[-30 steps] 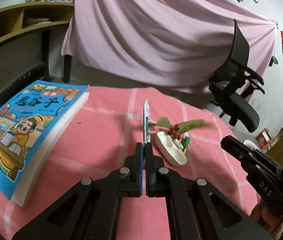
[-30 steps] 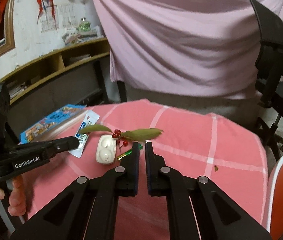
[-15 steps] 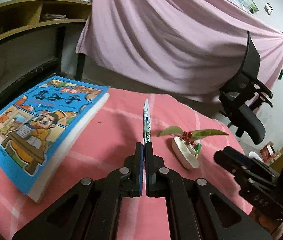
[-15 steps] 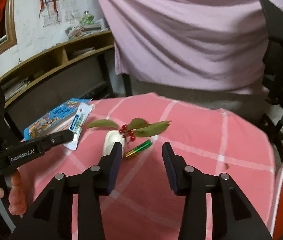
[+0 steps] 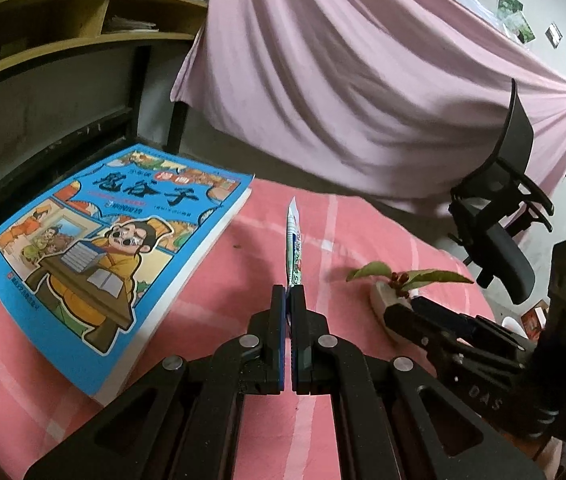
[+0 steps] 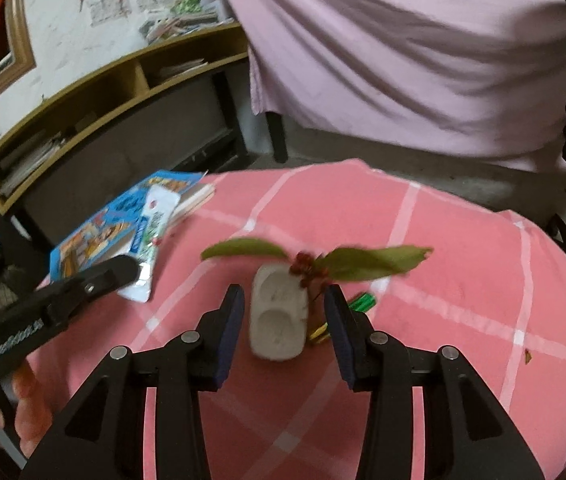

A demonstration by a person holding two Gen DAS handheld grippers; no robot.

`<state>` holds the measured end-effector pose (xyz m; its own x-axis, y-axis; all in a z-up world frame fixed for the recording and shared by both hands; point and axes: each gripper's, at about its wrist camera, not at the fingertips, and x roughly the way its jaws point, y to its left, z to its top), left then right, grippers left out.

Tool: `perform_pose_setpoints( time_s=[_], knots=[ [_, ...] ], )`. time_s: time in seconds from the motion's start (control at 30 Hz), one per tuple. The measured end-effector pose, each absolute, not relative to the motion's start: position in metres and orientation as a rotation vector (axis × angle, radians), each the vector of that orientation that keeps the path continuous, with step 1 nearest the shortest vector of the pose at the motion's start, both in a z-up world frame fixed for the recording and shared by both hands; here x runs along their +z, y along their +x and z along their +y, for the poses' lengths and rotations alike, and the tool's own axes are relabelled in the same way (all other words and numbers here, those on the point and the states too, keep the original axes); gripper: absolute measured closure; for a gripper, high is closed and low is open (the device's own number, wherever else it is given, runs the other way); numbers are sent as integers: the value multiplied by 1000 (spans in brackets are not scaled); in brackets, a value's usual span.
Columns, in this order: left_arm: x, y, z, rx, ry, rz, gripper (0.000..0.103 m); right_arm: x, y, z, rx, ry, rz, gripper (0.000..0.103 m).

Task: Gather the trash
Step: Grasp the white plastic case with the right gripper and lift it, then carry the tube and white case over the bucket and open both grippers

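My left gripper (image 5: 288, 294) is shut on a white and blue snack wrapper (image 5: 293, 240) and holds it edge-up above the pink checked tablecloth (image 5: 211, 312). The wrapper also shows in the right wrist view (image 6: 151, 236), in the left gripper's fingers (image 6: 119, 272). My right gripper (image 6: 283, 298) is open, its fingers on either side of a white moulded tray (image 6: 279, 320). A leafy twig with red berries (image 6: 311, 262) lies across the tray's far end. A green battery (image 6: 359, 304) lies just right of it.
A blue picture book (image 5: 99, 256) lies on the table's left side. A black office chair (image 5: 499, 208) stands beyond the table on the right. A pink draped sheet (image 5: 363, 80) and wooden shelves (image 6: 103, 92) are behind.
My right gripper has opened and moved forward and down until its fingers flank the white tray. My left gripper has lifted and drawn back left with the wrapper.
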<state>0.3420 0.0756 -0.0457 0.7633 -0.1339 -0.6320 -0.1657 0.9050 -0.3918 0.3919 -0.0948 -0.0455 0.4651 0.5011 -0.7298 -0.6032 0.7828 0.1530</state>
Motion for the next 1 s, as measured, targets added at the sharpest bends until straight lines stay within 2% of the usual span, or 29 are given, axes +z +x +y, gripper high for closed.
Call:
perform_pose_setpoints(
  time_s=[0.2,0.3,0.33,0.53,1.0],
  knots=[
    [-46,339,75,24,-445,716,103,-48,390,-92,675,-152,851,65],
    [-46,339,74,28,-438,715,103,-53,392,-87,672,-184,873,71],
    [-46,338,74,29,-437,713,103,-55,393,-87,669,-193,880,76],
    [-44,333,71,25,-416,688,103,-48,382,-95,665,-183,835,76],
    [-18,288,26,-14,-218,445,103,-2,309,-157,607,-34,475,77]
  ],
)
